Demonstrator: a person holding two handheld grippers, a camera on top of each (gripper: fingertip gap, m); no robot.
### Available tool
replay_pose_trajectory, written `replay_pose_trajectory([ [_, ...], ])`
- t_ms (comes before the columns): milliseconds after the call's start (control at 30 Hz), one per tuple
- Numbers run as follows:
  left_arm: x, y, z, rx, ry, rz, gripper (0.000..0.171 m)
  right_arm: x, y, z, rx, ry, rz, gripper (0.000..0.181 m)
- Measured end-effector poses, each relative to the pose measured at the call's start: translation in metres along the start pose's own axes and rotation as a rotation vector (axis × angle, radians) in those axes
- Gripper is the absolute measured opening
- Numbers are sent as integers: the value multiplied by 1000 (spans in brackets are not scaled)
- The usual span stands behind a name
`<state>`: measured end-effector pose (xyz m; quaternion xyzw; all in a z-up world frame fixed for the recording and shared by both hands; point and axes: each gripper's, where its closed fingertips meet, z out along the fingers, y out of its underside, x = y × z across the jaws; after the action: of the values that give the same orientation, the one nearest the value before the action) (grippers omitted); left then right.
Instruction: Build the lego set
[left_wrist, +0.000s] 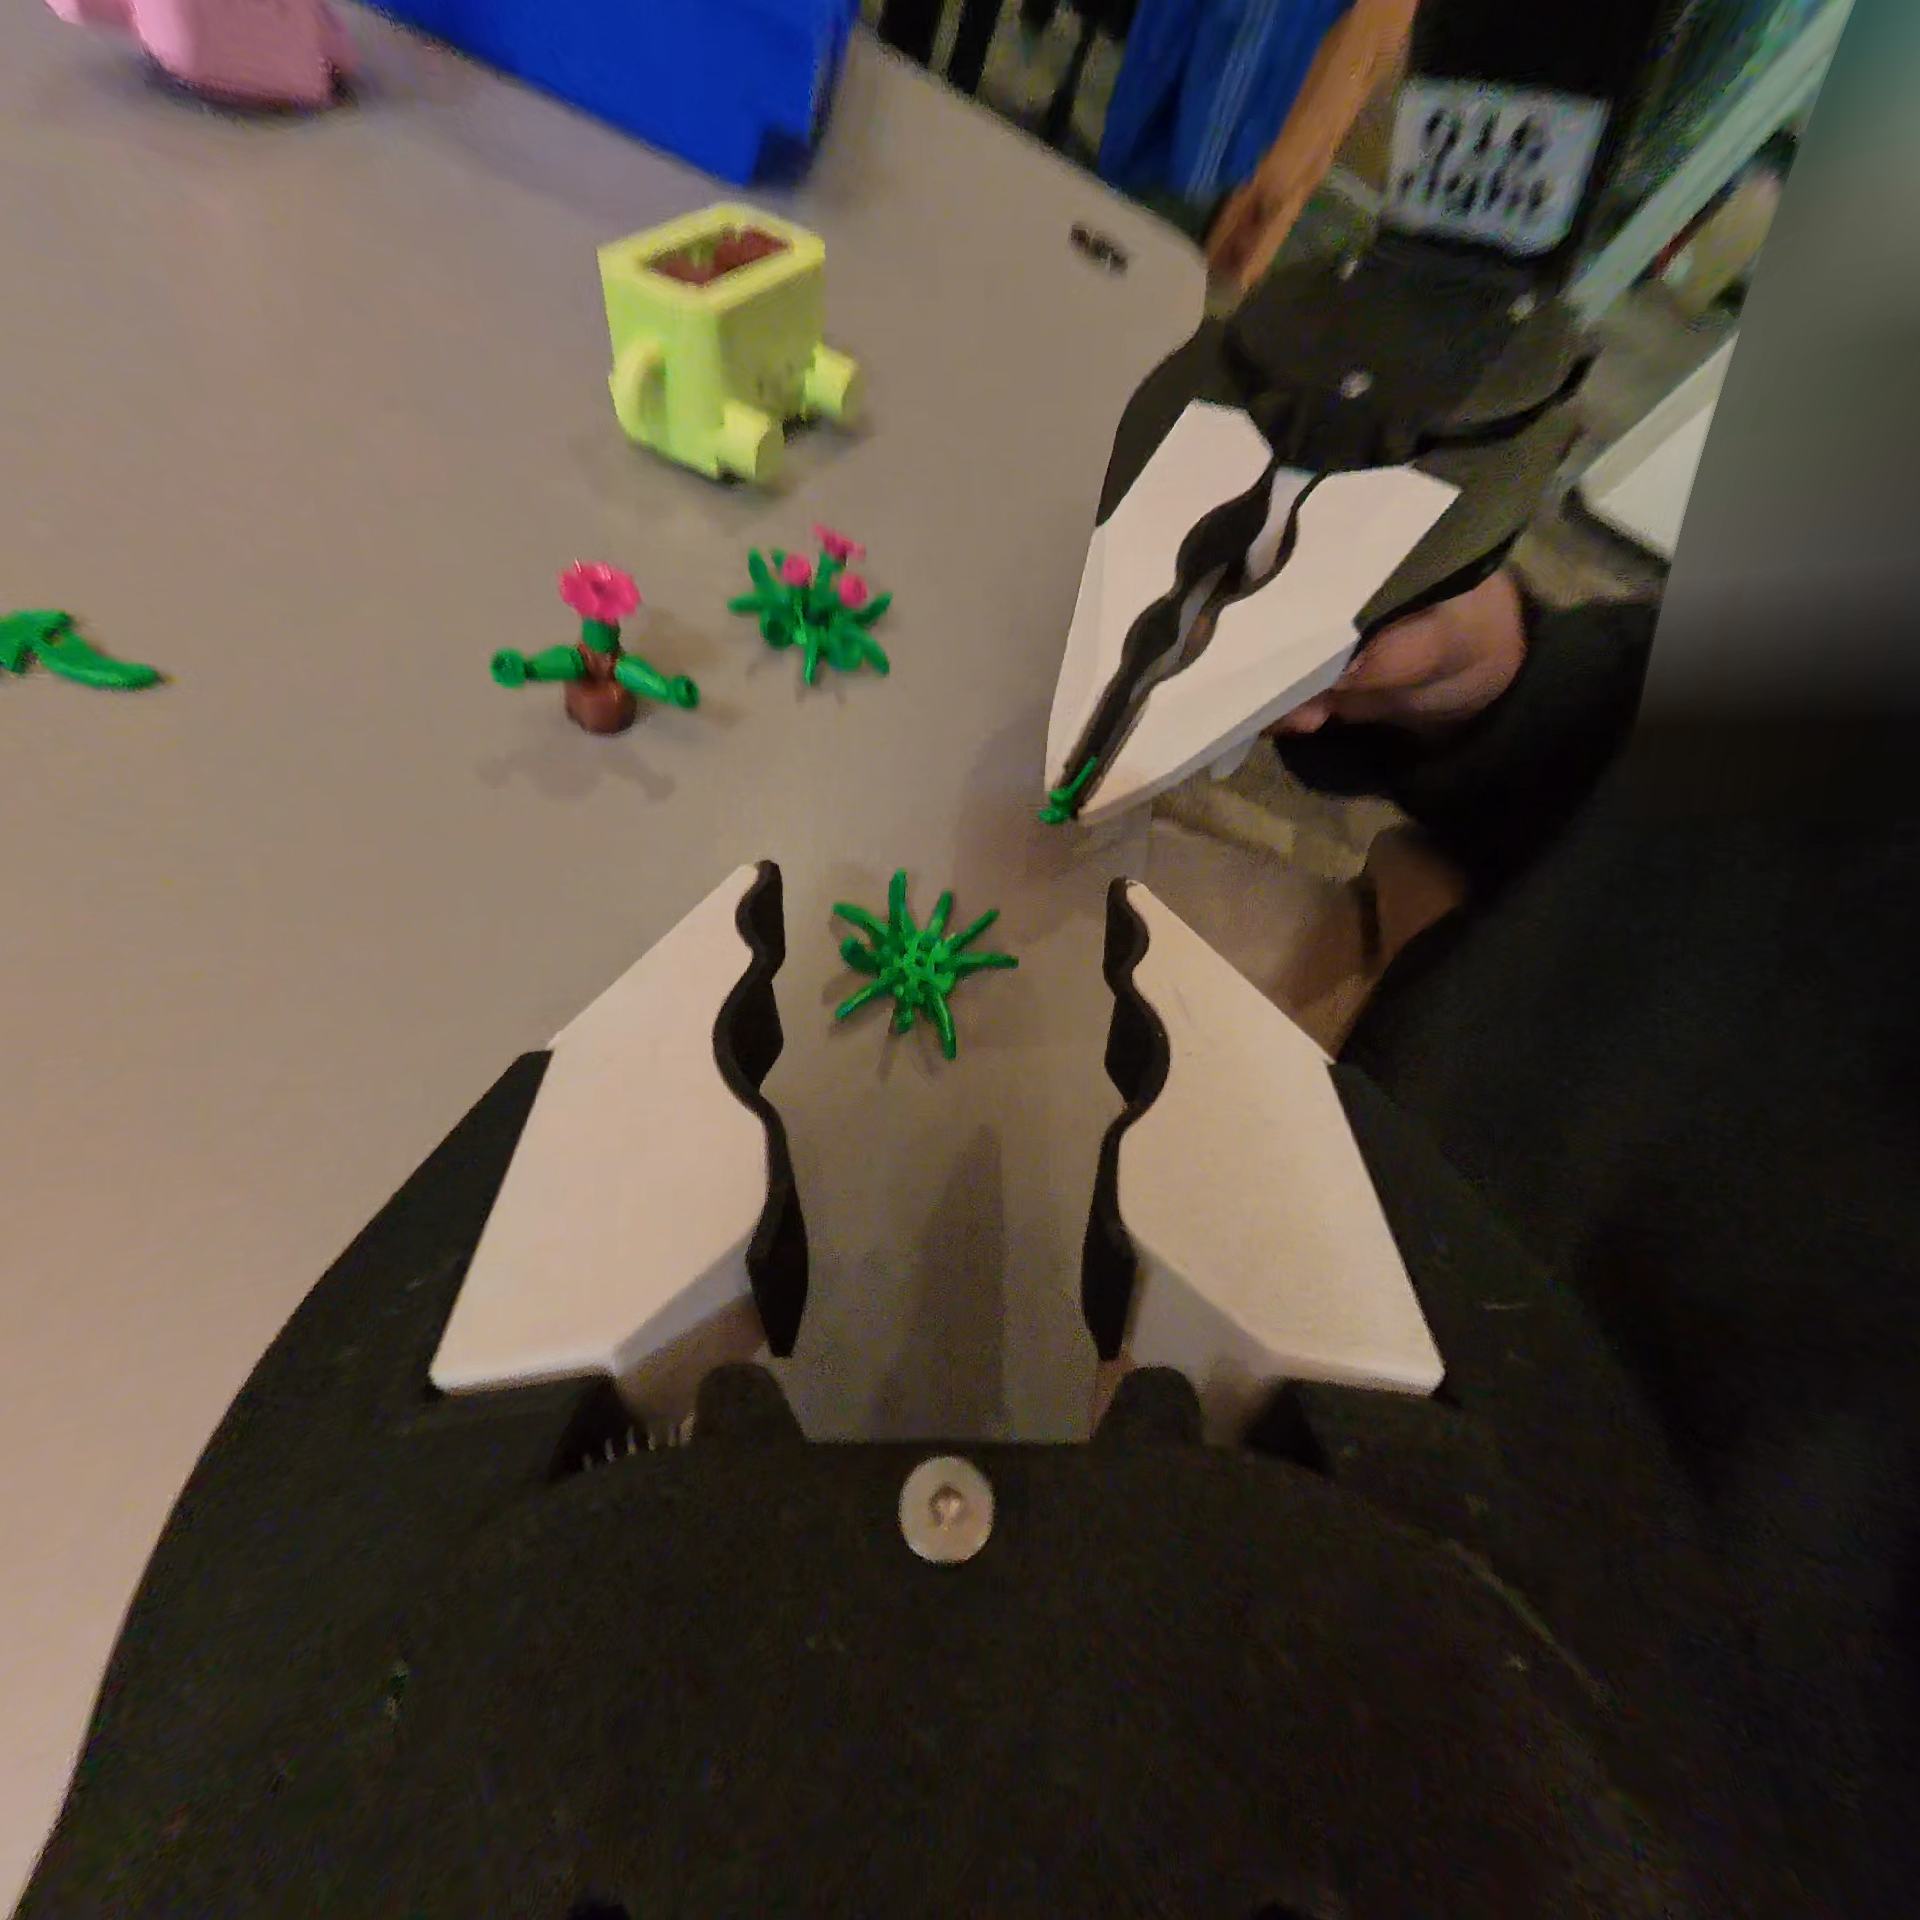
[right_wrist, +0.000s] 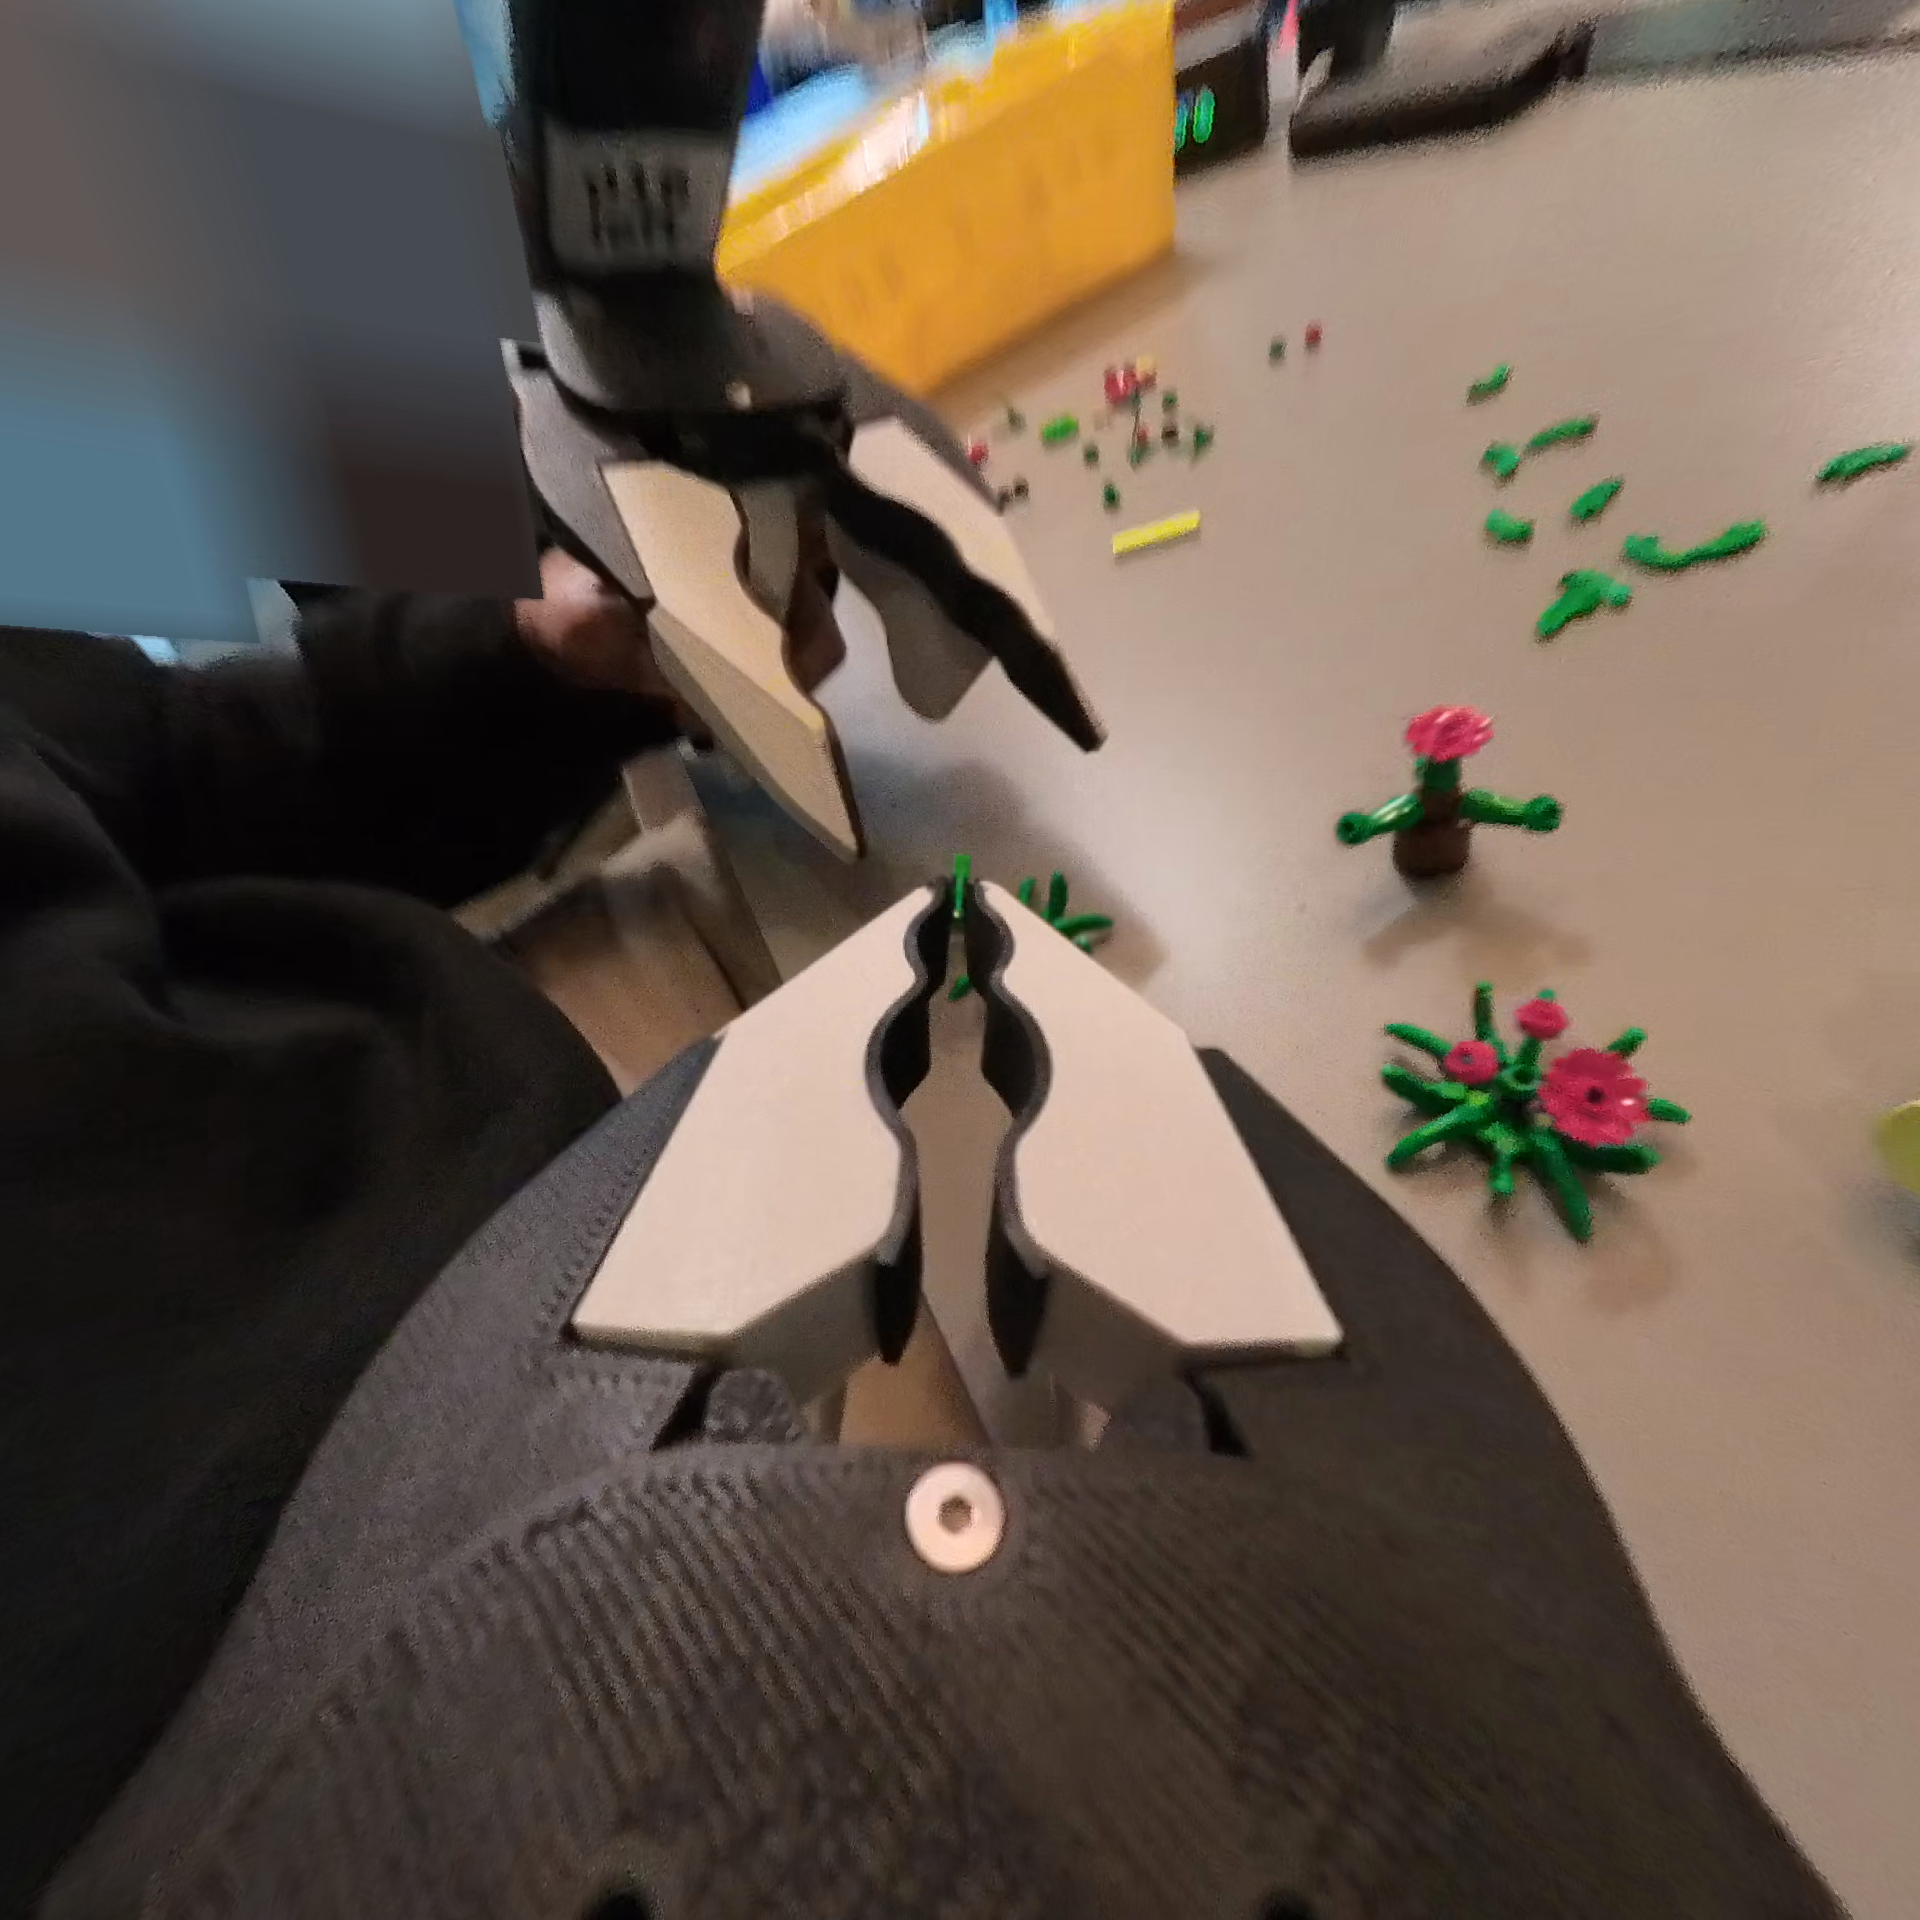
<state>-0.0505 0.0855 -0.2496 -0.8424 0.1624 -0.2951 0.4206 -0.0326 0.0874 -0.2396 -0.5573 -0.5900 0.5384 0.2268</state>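
My left gripper (left_wrist: 940, 883) is open and empty, its fingers either side of a spiky green leaf cluster (left_wrist: 920, 961) lying on the grey table (left_wrist: 260, 416). My right gripper (right_wrist: 961, 894) is shut on a small green stem piece (right_wrist: 958, 878), held just above the table near its edge; it also shows in the left wrist view (left_wrist: 1070, 800) to the right of the leaf cluster. The left gripper shows open in the right wrist view (right_wrist: 977, 795). A brown stem with a pink flower (left_wrist: 597, 655) and a leaf cluster with pink flowers (left_wrist: 816, 608) stand farther off.
A lime-green brick pot (left_wrist: 722, 338) stands beyond the flowers. A blue bin (left_wrist: 644, 73) and a pink object (left_wrist: 239, 47) sit at the far side. A yellow bin (right_wrist: 956, 208) and several loose green leaves (right_wrist: 1683, 545) and small pieces (right_wrist: 1143, 426) lie across the table. Left and right tips are no more than a few centimetres apart. From either gripper's tips it is about 15 cm to the lime-green brick pot (left_wrist: 722, 338).
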Motion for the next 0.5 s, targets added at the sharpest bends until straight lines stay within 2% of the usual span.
replay_pose_trajectory([
  [200,-1,24,14,-111,-32,47,65,-14,39,23,-241,19,-56,1],
  [333,1,30,14,-139,-24,32,65,-13,43,27,-257,38,-64,1],
  [500,12,40,13,-173,7,15,65,4,44,21,-292,151,-108,1],
])
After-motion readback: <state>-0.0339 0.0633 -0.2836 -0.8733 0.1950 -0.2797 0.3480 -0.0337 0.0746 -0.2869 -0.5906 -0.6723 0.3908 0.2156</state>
